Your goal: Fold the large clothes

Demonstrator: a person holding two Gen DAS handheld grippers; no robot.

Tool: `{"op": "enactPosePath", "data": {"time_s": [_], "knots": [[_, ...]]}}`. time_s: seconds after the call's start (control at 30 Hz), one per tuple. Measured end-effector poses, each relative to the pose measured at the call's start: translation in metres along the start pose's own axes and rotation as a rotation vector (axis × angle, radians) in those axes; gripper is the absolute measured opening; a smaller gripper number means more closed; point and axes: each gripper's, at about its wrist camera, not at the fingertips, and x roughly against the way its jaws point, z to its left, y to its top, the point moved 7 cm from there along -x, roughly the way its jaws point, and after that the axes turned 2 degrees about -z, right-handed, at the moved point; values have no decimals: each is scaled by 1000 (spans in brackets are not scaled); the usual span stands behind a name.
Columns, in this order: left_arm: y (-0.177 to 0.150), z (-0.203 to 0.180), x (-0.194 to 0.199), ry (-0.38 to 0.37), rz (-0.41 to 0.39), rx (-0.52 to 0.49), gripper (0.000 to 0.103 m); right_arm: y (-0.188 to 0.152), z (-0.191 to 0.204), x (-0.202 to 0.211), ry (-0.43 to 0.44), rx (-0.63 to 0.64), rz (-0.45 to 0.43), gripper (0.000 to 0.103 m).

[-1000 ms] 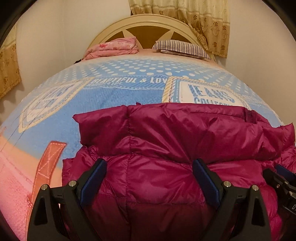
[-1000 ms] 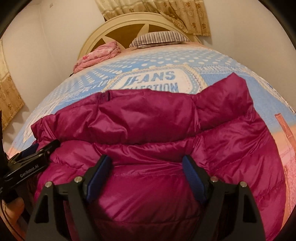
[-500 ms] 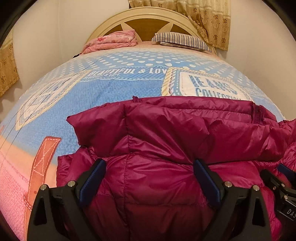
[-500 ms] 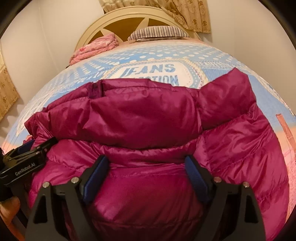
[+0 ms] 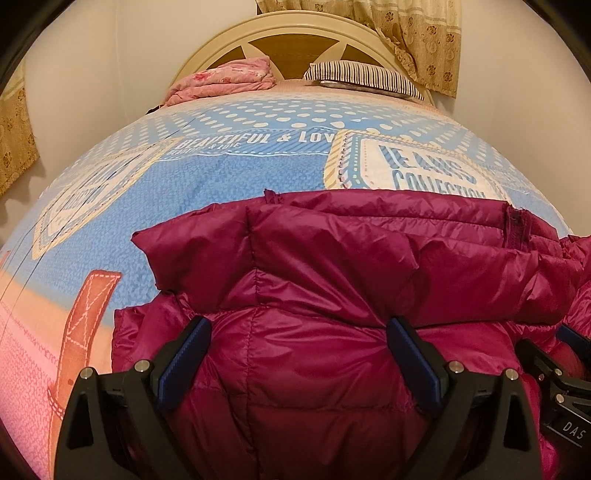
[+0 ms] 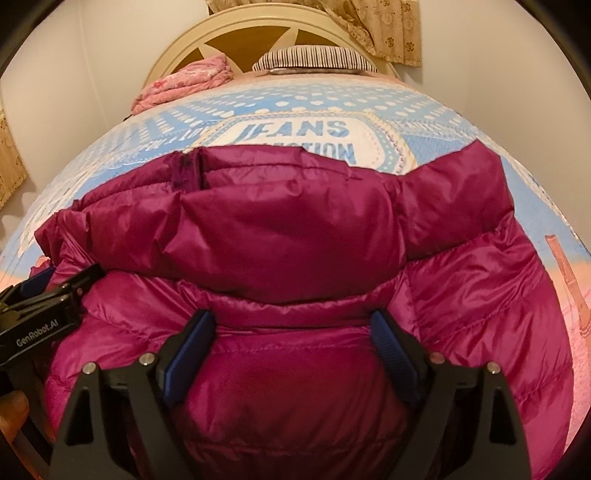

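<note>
A magenta puffer jacket lies folded on the bed's near end; it also fills the right wrist view. My left gripper is open, its blue-padded fingers spread either side of a bulge of the jacket's near edge. My right gripper is open the same way over the jacket's near edge. Each gripper shows in the other's view: the right one at the left wrist view's right edge, the left one at the right wrist view's left edge.
The bed has a blue and pink printed cover. A folded pink blanket and a striped pillow lie by the cream headboard. Walls and patterned curtains surround the bed.
Both grippers have pushed forward and lower over the jacket, so it looms larger. The jaws stay spread wide throughout.
</note>
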Motion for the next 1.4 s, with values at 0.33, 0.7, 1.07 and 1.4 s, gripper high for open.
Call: {"op": "enactPosePath", "data": {"time_s": [0.33, 0.7, 1.07, 1.4], "knots": [[-1, 1, -1, -2, 1, 3, 97, 0, 2, -1, -9, 5, 1, 91], [-2, 1, -2, -3, 5, 1, 97, -1, 7, -2, -24, 17, 5, 91], [-3, -1, -1, -2, 3, -1, 97, -3, 32, 34, 17, 47, -33, 91], [-3, 0, 1, 0, 4, -4, 97, -14, 33, 9, -53, 104, -8, 96]]}}
